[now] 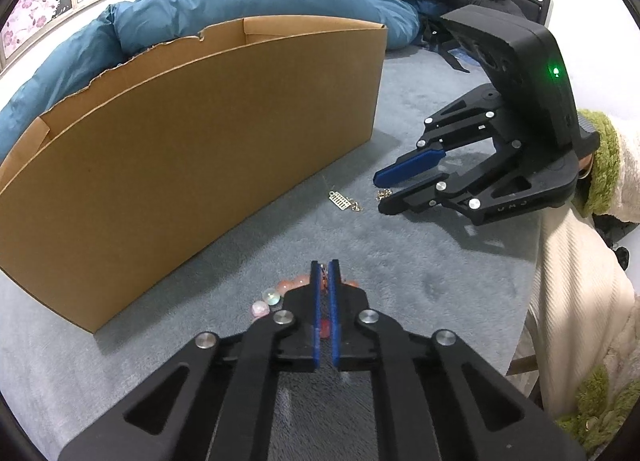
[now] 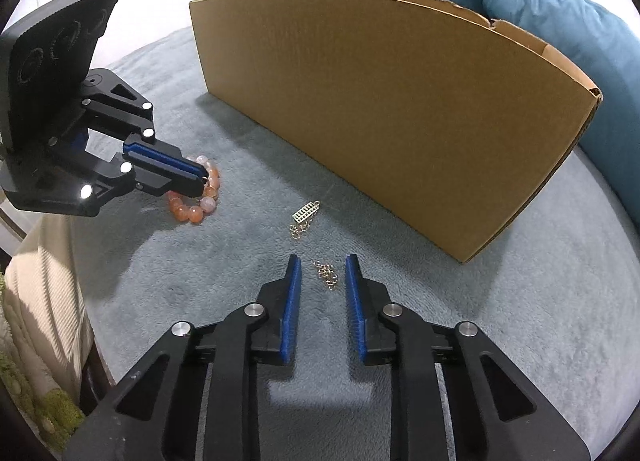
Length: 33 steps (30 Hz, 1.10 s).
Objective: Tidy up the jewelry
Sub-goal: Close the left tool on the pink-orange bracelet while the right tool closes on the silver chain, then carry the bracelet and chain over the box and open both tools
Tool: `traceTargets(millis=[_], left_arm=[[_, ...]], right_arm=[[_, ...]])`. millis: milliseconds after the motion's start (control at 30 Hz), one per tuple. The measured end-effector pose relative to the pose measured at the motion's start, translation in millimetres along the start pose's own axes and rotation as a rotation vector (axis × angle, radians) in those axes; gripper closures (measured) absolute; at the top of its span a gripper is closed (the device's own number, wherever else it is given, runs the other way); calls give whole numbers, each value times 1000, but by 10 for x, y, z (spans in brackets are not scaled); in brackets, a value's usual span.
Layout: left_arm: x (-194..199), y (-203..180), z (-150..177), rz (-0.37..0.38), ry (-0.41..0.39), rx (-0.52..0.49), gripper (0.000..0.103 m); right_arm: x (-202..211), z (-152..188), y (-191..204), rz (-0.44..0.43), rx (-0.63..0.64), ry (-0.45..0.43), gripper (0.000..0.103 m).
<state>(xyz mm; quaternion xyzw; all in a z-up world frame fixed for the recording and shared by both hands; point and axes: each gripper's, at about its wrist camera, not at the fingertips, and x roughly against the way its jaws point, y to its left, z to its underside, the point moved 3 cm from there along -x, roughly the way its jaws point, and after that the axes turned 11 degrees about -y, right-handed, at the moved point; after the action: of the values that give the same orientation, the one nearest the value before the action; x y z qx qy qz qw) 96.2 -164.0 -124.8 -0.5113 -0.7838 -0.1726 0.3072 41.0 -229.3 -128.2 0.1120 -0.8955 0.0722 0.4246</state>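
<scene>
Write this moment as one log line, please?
left tongs: shut on bead bracelet | right tongs: open around small chain | cardboard box: behind, on grey blanket

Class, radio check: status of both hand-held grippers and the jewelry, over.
Left hand-held gripper shut on bead bracelet. Right hand-held gripper open, straddling small chain. Charm chain loose on blanket. Cardboard box behind, nothing blocking.

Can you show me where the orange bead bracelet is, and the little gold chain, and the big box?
Bracelet [image 2: 195,213]: right wrist view, on a front orange bead.
Chain [image 2: 326,273]: right wrist view, on the middle links.
Box [image 2: 380,113]: right wrist view, on its long front wall.
</scene>
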Motion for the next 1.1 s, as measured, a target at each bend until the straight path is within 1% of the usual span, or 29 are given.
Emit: traceTargets(millis=[233, 600, 867, 1100], left_arm=[[33, -5, 1, 2, -13, -1, 102], [198, 5, -32, -4, -51, 19, 102], [328, -18, -108, -16, -79, 15, 103], [544, -110, -230, -26, -129, 0, 102]], right_arm=[[-37, -6, -15, -3, -21, 4, 100], [92, -27, -29, 7, -40, -35, 100], [345, -72, -19, 23, -34, -75, 100], [631, -143, 47, 43, -23, -119, 100]])
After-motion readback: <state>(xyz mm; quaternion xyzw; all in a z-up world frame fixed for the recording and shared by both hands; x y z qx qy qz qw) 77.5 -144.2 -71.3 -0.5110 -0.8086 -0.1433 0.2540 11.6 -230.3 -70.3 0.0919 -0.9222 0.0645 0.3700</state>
